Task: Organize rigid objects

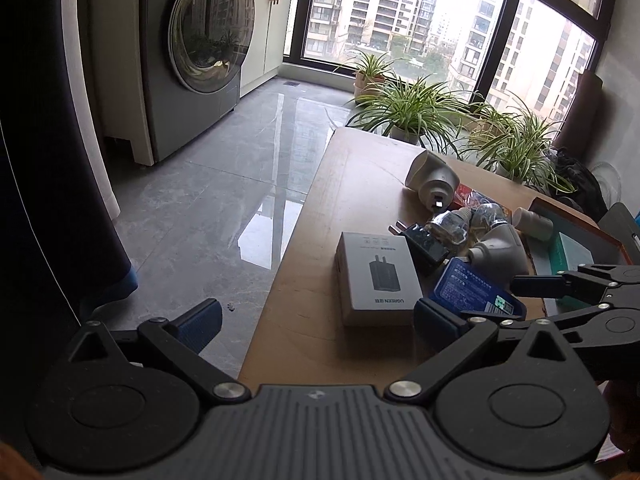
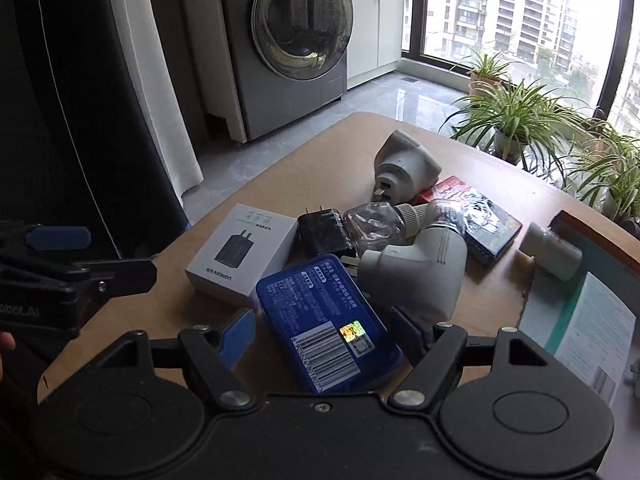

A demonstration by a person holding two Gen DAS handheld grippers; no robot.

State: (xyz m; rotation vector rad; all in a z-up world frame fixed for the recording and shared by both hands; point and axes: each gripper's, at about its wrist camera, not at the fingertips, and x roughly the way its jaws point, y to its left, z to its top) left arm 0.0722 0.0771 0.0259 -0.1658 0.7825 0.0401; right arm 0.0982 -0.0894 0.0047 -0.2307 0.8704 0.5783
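Blue tin lies between the right gripper's spread jaws.

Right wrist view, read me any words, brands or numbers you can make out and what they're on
"UGREEN": white charger box, printed upside down here.
"obot.AI": side of the left claw, start cut off.
Blue tin: white print, barcode digits, too small to read.
Paper sheet: text blurred.
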